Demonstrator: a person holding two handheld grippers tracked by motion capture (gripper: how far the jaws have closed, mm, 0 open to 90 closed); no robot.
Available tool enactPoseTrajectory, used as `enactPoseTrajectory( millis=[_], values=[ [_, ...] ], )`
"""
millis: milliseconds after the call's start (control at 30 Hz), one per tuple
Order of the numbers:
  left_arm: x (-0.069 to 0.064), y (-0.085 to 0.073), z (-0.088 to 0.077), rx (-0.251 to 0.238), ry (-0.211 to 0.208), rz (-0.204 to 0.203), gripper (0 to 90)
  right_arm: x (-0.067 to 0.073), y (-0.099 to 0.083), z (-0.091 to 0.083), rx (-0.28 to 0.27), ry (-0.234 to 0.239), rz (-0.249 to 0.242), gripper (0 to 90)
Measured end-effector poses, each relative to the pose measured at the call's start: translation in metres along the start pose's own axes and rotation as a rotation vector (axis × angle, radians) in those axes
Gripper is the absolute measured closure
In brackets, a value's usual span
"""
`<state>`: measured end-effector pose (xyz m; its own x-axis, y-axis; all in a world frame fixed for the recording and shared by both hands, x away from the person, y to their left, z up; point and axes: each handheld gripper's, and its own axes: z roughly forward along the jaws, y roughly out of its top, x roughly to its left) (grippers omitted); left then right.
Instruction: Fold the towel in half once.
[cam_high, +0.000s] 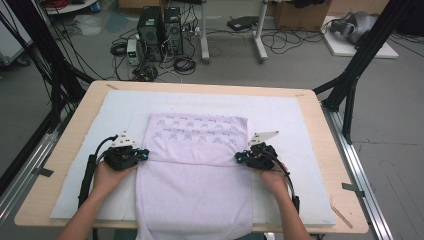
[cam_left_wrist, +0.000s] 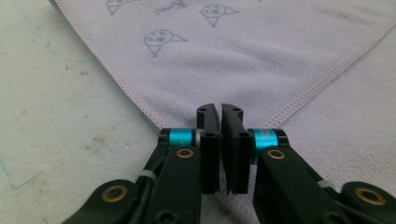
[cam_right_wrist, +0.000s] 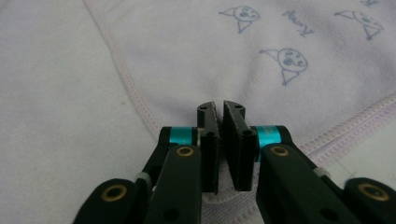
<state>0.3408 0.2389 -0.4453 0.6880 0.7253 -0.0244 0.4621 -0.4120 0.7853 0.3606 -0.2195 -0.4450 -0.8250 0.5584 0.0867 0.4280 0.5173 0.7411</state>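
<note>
Your lilac towel lies mid-frame on the white mat, its near end hanging off the bottom edge of the table. One fold is in place: the printed flap covers the upper part. Your left gripper and right gripper are both clenched on the flap's two corners at the towel's side edges. Judging by this, the next fold or a straightening pull remains ahead.

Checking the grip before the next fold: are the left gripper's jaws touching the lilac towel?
Touching. In the left gripper view, the left gripper has its jaws closed on the hemmed corner of the lilac towel, with cloth pinched between them.
</note>
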Motion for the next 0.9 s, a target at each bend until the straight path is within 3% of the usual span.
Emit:
enactPoseTrajectory(
  millis=[300,533,733,900],
  values=[
    [-0.001,0.006,-0.019,-0.080,-0.006,-0.033,87.7,0.001,0.006,-0.016,-0.055,0.022,-0.002,86.9],
    [-0.008,0.011,-0.037,-0.100,-0.026,-0.020,87.7,0.010,0.016,-0.038,-0.092,0.043,-0.025,87.0],
    [-0.024,0.009,-0.056,-0.122,-0.046,0.000,87.7,0.027,0.017,-0.059,-0.107,0.054,-0.053,86.9],
    [-0.045,-0.004,-0.073,-0.121,-0.072,0.024,87.7,0.046,0.008,-0.073,-0.120,0.073,-0.074,87.0]
  ],
)
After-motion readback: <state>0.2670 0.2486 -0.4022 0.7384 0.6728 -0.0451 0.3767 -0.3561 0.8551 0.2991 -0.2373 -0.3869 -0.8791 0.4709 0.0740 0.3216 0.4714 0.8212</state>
